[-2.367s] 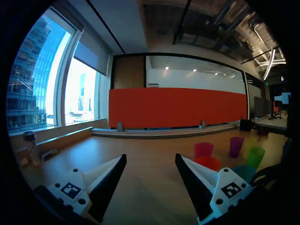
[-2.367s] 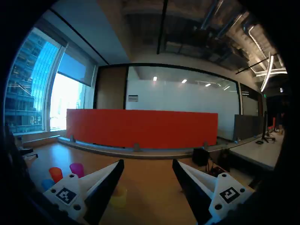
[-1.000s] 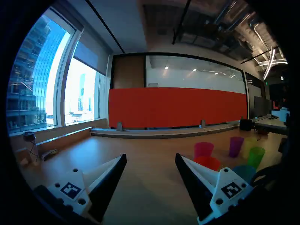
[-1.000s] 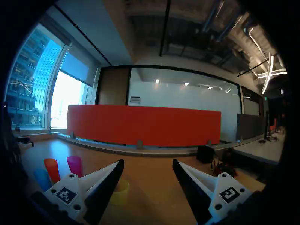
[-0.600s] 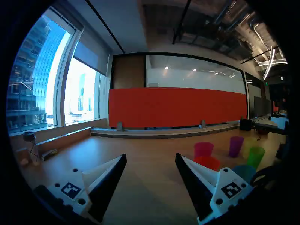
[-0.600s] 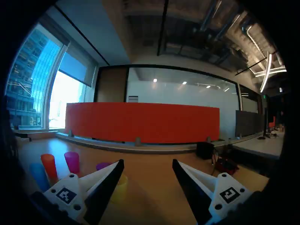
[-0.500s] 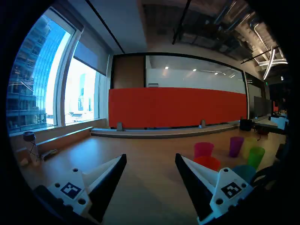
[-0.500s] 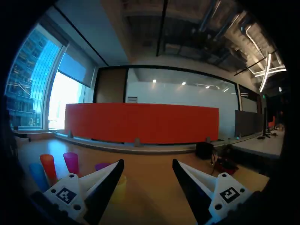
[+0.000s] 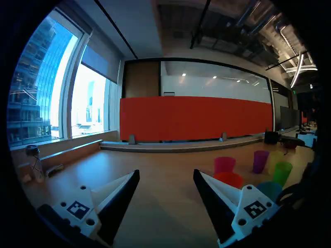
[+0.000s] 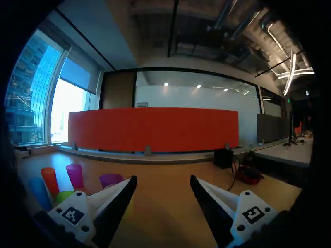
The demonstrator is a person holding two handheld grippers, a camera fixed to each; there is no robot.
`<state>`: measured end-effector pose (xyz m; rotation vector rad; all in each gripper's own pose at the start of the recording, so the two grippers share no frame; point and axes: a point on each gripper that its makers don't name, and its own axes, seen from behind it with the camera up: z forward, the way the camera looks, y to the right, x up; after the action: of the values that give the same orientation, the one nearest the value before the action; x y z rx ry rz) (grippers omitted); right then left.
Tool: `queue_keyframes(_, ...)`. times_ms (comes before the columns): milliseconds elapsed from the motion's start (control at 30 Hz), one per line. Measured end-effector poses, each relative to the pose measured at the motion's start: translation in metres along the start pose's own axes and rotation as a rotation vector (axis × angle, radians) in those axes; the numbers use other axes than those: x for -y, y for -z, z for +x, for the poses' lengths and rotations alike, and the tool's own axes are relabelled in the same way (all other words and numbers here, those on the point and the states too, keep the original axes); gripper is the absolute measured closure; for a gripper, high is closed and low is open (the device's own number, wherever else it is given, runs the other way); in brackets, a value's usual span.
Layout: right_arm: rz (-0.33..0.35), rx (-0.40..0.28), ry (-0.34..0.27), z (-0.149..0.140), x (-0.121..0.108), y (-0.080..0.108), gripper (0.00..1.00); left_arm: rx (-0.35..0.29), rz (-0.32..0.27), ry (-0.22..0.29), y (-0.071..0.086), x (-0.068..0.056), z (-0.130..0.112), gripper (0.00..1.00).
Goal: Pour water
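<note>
left gripper (image 9: 165, 171) level, jaws apart, empty | right gripper (image 10: 162, 177) level, jaws apart, empty | square tags (image 9: 77, 209) on both | cups (image 9: 225, 164) between them

No readable text: wall plaque (image 10: 141, 104) too small, square markers (image 9: 78, 209) mere patterns.

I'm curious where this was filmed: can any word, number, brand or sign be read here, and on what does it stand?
No readable text anywhere.
Square markers on the left gripper and right gripper: patterns, not letters.
Small white plaque above the orange partition: too small to read.
</note>
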<state>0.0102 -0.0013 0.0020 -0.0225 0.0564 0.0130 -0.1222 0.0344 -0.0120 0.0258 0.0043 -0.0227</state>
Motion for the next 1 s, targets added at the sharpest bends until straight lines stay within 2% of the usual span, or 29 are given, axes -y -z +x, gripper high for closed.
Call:
queue_keyframes(500, -0.004, 0.031, -0.007, -0.013, -0.002, 0.001, 0.00, 0.000, 0.000, 0.000, 0.000, 0.000, 0.000, 0.04)
queue_keyframes(1000, 0.003, 0.030, -0.003, -0.014, 0.000, 0.002, 0.00, 0.000, 0.000, 0.000, 0.000, 0.000, -0.001, 0.04)
